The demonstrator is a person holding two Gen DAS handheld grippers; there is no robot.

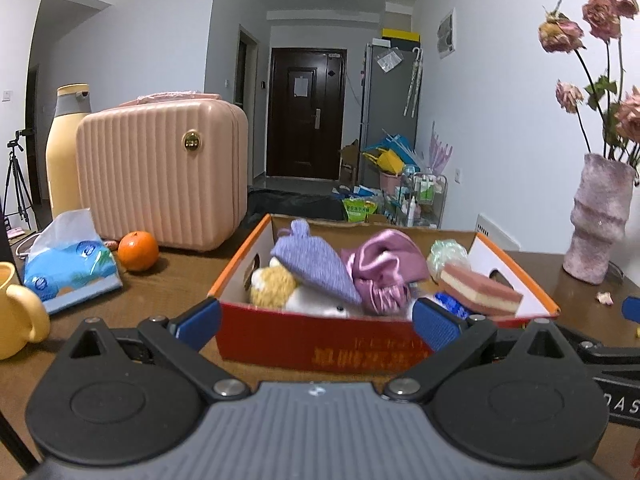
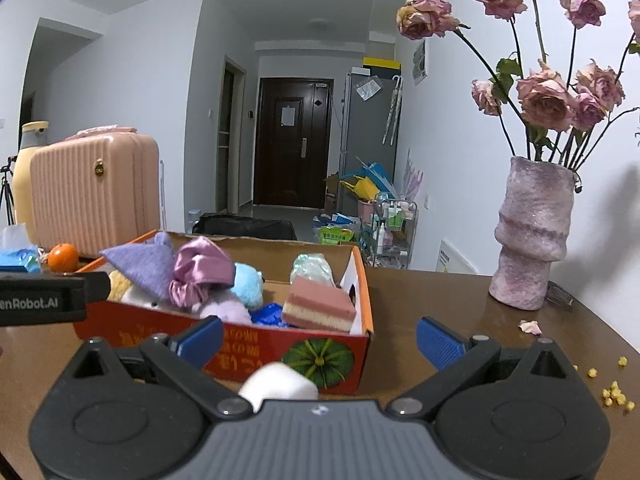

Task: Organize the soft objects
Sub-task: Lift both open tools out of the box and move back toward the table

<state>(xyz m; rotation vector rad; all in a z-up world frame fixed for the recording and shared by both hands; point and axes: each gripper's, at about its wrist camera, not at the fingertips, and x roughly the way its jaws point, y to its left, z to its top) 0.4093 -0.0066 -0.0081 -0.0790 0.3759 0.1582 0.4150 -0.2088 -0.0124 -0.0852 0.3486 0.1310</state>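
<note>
Lying low between spread right jaws, white soft object [image 2: 279, 384], left jaws apart

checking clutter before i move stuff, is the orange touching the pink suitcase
Apart. In the left wrist view the orange sits on the table in front of the pink suitcase, with a dark strip of tabletop showing between them.

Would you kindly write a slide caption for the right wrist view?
Open right gripper facing a red cardboard box filled with soft items, a white soft object lying between them.
</note>
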